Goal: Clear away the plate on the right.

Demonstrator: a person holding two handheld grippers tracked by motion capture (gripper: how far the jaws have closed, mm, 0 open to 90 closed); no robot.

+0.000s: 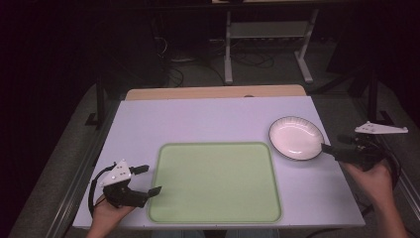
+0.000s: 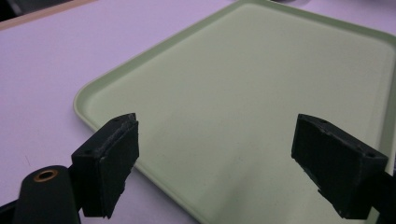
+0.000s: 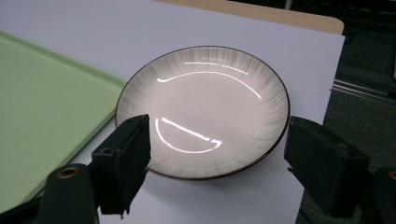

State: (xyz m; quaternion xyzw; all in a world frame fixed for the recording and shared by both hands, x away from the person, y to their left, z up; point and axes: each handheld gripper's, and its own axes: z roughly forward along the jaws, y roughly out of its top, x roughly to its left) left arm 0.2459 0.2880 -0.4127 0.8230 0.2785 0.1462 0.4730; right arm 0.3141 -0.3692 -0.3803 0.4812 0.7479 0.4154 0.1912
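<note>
The left hand (image 1: 106, 214) rests at the table's (image 1: 213, 116) near edge, its gripper (image 1: 146, 180) gaping over the green tray's (image 1: 215, 181) rim. The right gripper (image 3: 217, 161), level and wide open, straddles the empty plate's (image 3: 201, 109) near rim, just beside the tray.

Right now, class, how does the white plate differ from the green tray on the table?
The plate is round, glossy white with a dark rim; the tray is rectangular, matt pale green. The tray is much larger. The plate lies by the right gripper, the tray by the left gripper. Both are empty.
</note>
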